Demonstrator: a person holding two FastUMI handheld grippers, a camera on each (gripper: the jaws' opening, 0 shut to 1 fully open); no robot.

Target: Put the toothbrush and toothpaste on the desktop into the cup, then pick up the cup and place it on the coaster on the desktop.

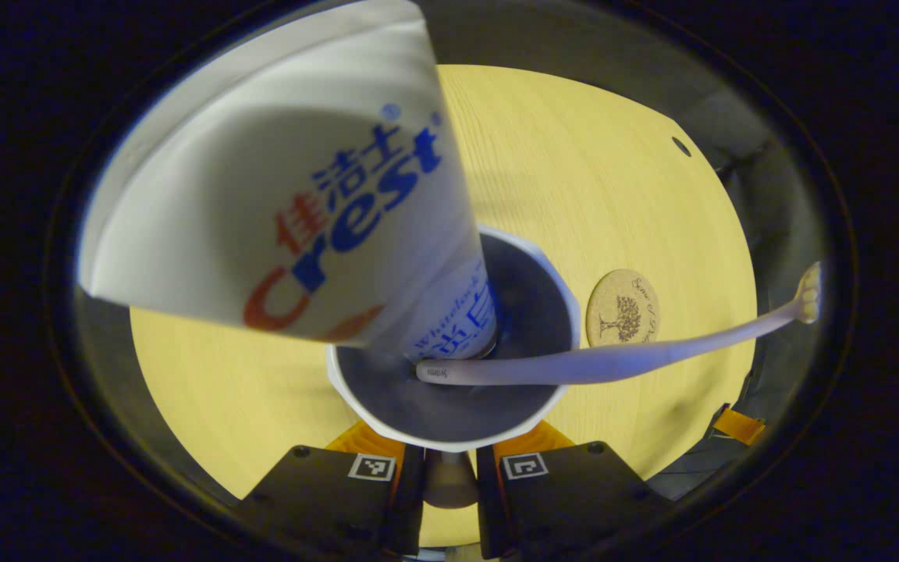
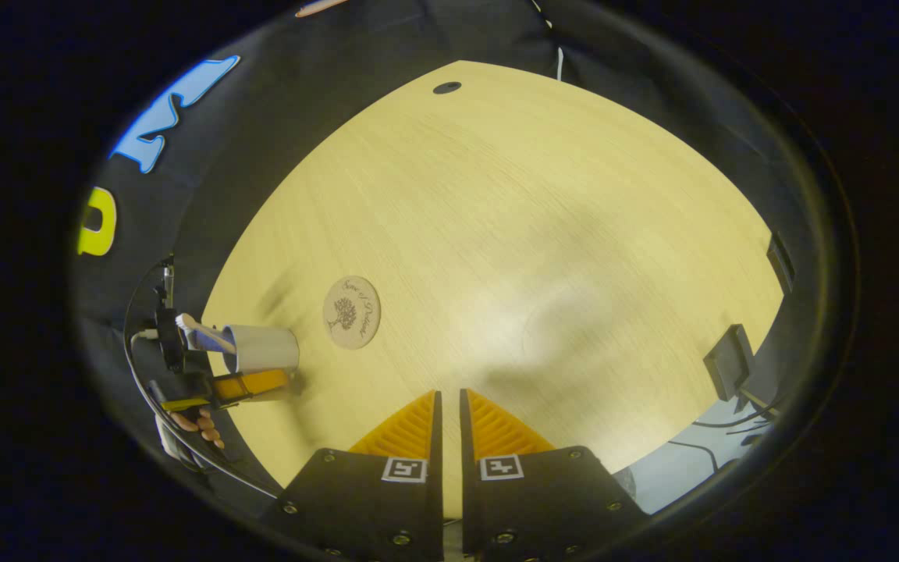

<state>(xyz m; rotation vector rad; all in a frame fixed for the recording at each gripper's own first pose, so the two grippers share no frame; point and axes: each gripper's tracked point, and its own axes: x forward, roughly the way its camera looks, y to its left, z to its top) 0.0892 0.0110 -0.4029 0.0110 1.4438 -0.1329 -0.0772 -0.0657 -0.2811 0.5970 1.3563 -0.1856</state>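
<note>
In the left gripper view, the left tool (image 1: 450, 460) sits at the bottom edge with its two fingers pressed against the near wall of the white cup (image 1: 531, 273), so it grips the cup. The cup looks lifted off the pale wooden surface (image 1: 613, 195), though contact with the wood cannot be told for sure. Inside the cup stands the toothpaste tube (image 1: 286, 203), its wide flat end leaning up and to the left, close to the lens, while the toothbrush (image 1: 652, 351) has its handle end in the cup and its bristled head sticking out far to the right. Just beyond the cup's right rim the round cork coaster (image 1: 623, 307) lies flat on the wood, apart from the cup. In the right gripper view, the right tool (image 2: 449, 421) hangs over bare wood with its fingers nearly together, a thin slit between them, and nothing held. Farther left in that view the cup (image 2: 266, 347) appears near the surface's edge, clamped by the other tool, with the coaster (image 2: 351, 311) just beside it. A small dark hole (image 2: 447, 87) marks the far part of the wood, and the black cloth wall (image 2: 262, 117) closes the booth behind.
</note>
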